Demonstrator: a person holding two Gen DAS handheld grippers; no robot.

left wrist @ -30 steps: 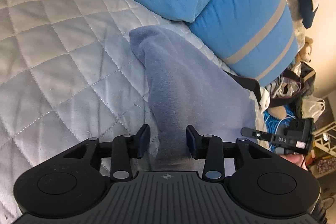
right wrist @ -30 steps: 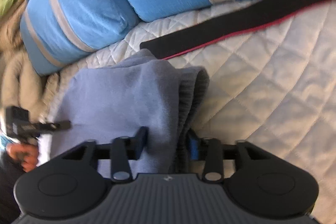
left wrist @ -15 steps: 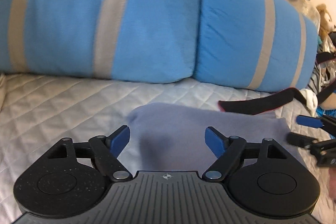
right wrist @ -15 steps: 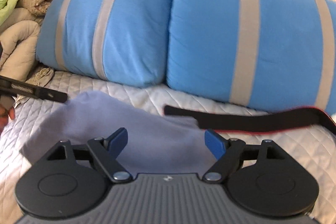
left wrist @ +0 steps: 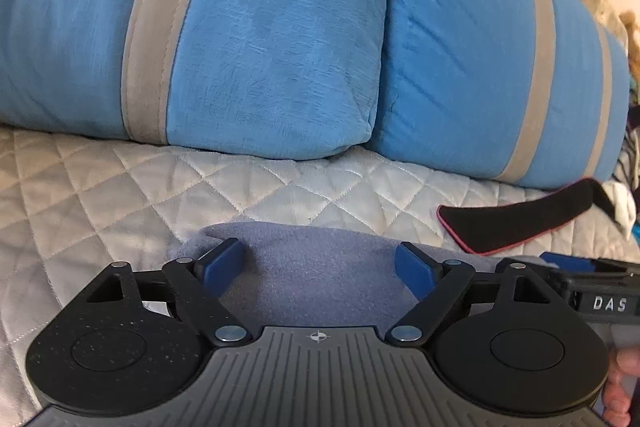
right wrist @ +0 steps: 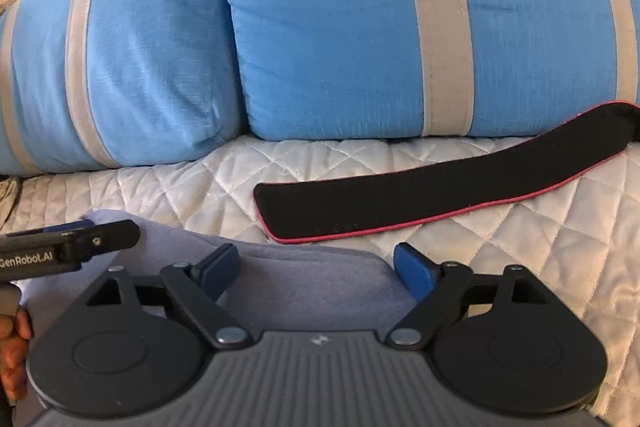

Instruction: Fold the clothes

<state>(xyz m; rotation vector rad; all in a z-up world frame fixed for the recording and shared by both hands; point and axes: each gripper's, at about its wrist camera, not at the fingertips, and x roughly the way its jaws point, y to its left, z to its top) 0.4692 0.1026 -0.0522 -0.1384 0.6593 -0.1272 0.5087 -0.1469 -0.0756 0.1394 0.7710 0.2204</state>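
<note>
Both hand-held grippers, left (left wrist: pixel 318 263) and right (right wrist: pixel 316 263), have just opened over the soft lavender fleece garment (left wrist: pixel 320 287); unpinned, its fold may spring loose.

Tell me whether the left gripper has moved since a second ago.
Yes. The left gripper, its jaws just opened and off the grey-blue garment, has swung up: the blue pillows fill its view, the garment sinking low.

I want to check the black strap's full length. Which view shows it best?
The right wrist view: the black strap runs nearly whole across the quilt there. The left wrist view shows only its rounded end at the frame's right edge.
</note>
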